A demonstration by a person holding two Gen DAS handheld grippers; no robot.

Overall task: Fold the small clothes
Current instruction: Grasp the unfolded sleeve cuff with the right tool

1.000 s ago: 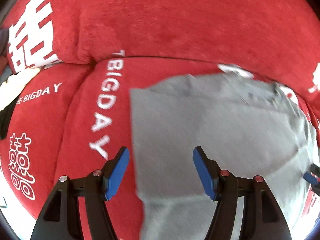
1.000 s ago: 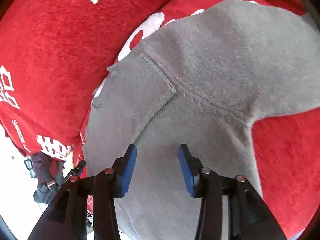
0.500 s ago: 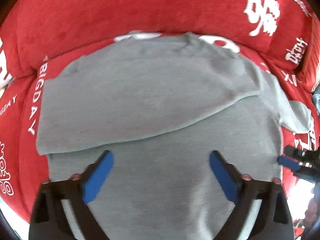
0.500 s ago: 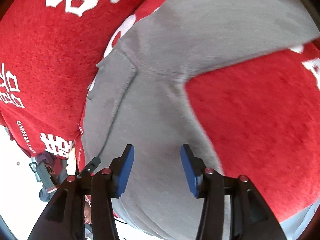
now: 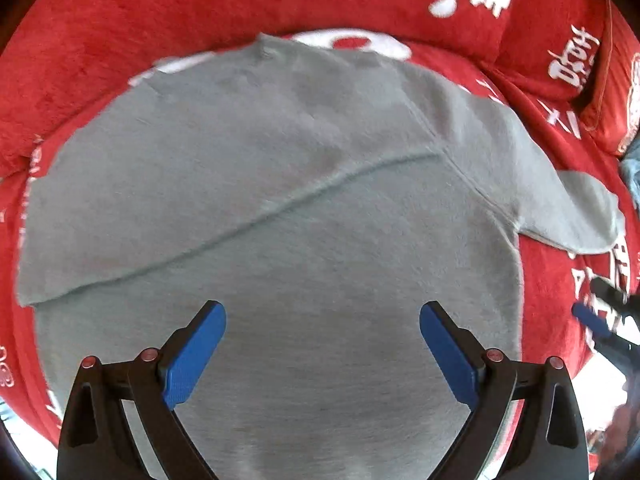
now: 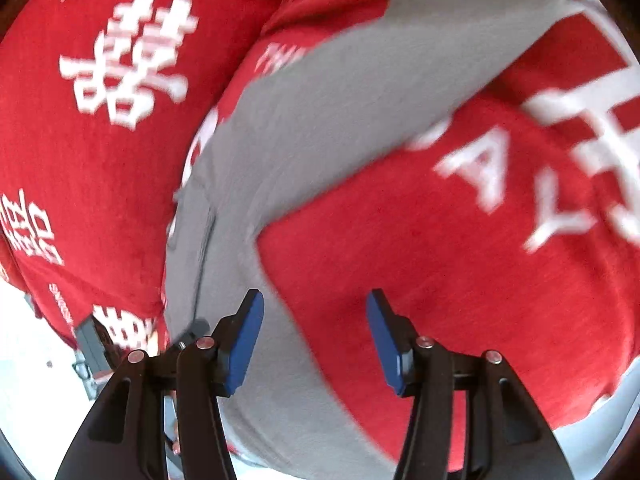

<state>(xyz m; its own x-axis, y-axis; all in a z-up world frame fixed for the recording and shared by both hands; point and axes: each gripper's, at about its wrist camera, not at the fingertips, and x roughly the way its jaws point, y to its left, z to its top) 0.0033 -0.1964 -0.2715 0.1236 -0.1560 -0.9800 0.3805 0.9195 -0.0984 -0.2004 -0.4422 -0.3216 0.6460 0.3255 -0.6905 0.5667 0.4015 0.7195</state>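
Left tool [image 5: 323, 354] wide above grey shirt [image 5: 280, 200], right tool [image 6: 316, 342] opening, empty

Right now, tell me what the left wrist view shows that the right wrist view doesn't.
Left wrist only: the grey top's whole body, one sleeve folded across it, and the left tongs wide open above it.

Right wrist only: the other sleeve stretched out over the cover, and the right tongs opening, pads clear of the cloth.

Both: the grey top and the red cover with white lettering.

A home, by the look: a sofa [image 5: 200, 40] draped in a red cover [image 6: 440, 280] printed with white wedding characters.
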